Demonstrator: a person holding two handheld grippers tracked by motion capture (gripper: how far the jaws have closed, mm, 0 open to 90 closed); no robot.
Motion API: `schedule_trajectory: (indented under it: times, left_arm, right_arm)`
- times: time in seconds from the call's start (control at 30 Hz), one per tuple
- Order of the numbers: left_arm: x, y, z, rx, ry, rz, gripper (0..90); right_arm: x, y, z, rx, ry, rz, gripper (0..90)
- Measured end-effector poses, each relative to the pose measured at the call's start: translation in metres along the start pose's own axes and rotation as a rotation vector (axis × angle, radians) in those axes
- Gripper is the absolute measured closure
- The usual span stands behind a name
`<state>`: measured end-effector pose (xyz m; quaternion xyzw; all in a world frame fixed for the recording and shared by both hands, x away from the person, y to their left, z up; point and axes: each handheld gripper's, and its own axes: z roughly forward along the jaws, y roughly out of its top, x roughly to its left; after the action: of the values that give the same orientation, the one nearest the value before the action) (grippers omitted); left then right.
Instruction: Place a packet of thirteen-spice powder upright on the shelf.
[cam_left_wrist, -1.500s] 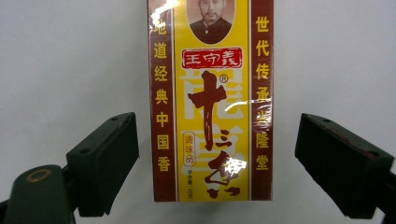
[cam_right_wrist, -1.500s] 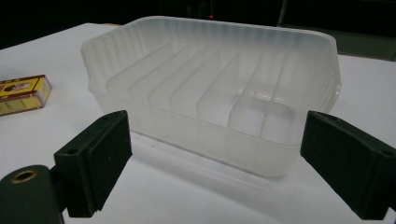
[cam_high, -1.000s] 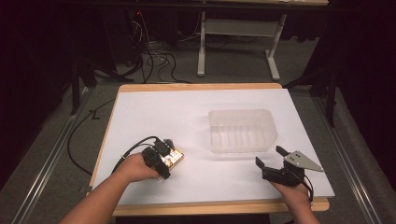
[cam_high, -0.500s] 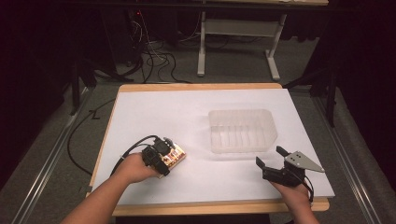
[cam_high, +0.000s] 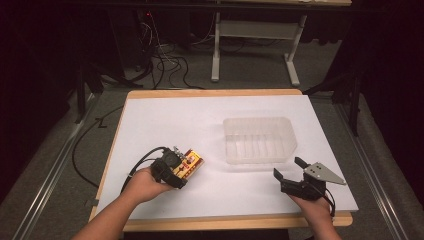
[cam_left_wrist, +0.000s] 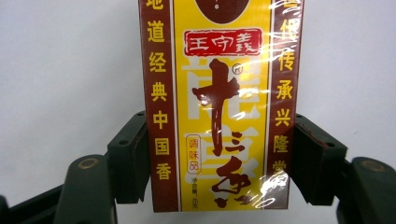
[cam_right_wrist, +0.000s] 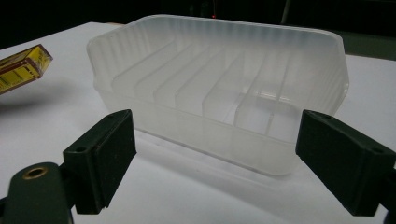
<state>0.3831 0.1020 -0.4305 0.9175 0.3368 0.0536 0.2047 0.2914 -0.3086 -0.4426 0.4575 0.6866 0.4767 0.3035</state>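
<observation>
A yellow and dark red box (cam_high: 195, 161) with Chinese print sits at the table's front left. My left gripper (cam_high: 186, 167) is shut on it. In the left gripper view both pads (cam_left_wrist: 133, 163) press on the long sides of the box (cam_left_wrist: 219, 107), after the jaws have just been closing. In the right gripper view the box (cam_right_wrist: 21, 67) hangs tilted above its shadow. My right gripper (cam_high: 288, 167) stands open at the front right, its jaws having just closed a little with nothing between them. It (cam_right_wrist: 224, 154) points at a clear plastic container (cam_right_wrist: 215, 23).
The clear ribbed container (cam_high: 257, 120) stands right of the middle of the white table (cam_high: 175, 120). Cables lie on the floor behind and to the left. A white table frame (cam_high: 217, 50) stands beyond the far edge.
The left hand with the box has shifted slightly. The right hand has kept its place.
</observation>
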Motion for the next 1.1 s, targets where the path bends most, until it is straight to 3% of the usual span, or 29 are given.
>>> schedule_trajectory:
  times: [0.4, 0.67, 0.97, 1.03, 1.1]
  left_arm:
    - [-0.013, -0.009, -0.004, -0.229, -0.032, -0.035, 32.7]
    - [-0.022, -0.009, -0.008, -0.385, -0.010, -0.044, 32.7]
    - [-0.038, -0.020, -0.007, -0.553, 0.009, -0.107, 32.7]
    - [-0.043, -0.024, -0.004, -0.583, 0.014, -0.096, 32.7]
    - [-0.049, -0.026, 0.000, -0.570, 0.019, -0.069, 32.7]
  right_arm:
    - [0.000, 0.000, 0.000, 0.001, 0.007, -0.001, 13.6]
    - [0.001, -0.001, -0.001, 0.001, 0.009, -0.008, 14.0]
    - [0.002, -0.003, 0.000, 0.002, 0.034, -0.001, 16.0]
    - [0.003, -0.002, 0.000, -0.003, 0.037, -0.007, 16.2]
    - [0.005, -0.001, -0.001, -0.011, 0.040, -0.013, 16.1]
